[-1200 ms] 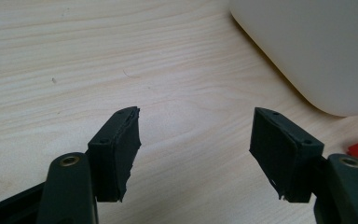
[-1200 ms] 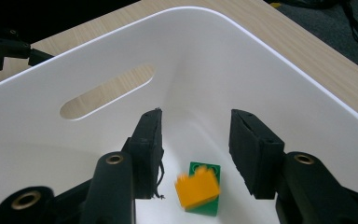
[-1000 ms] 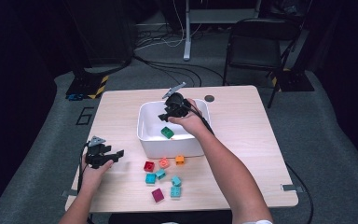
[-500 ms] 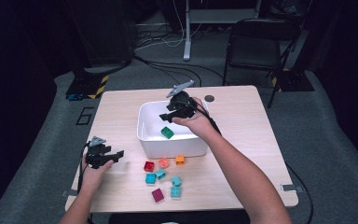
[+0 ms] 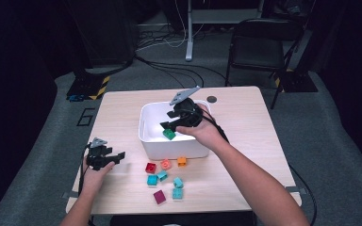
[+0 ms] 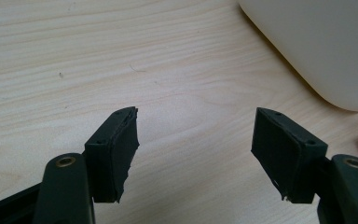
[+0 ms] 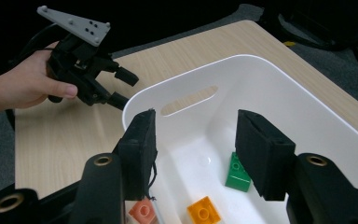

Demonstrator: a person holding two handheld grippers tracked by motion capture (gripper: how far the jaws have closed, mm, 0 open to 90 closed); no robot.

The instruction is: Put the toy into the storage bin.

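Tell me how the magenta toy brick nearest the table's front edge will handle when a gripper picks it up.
The magenta plastic toy brick looks stiff and light. Its flat sides should give the pads a firm hold, though smooth plastic may slip a little. It lies flat on the wooden table, apart from the teal bricks, so it probably won't roll.

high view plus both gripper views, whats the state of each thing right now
white bin: upright on the table, a green block lying inside
right gripper: over the bin, fingers apart, nothing between them
left gripper: low over the table left of the bin, fingers apart, empty
loose blocks: resting on the table in front of the bin
chair: standing beyond the table, unoccupied
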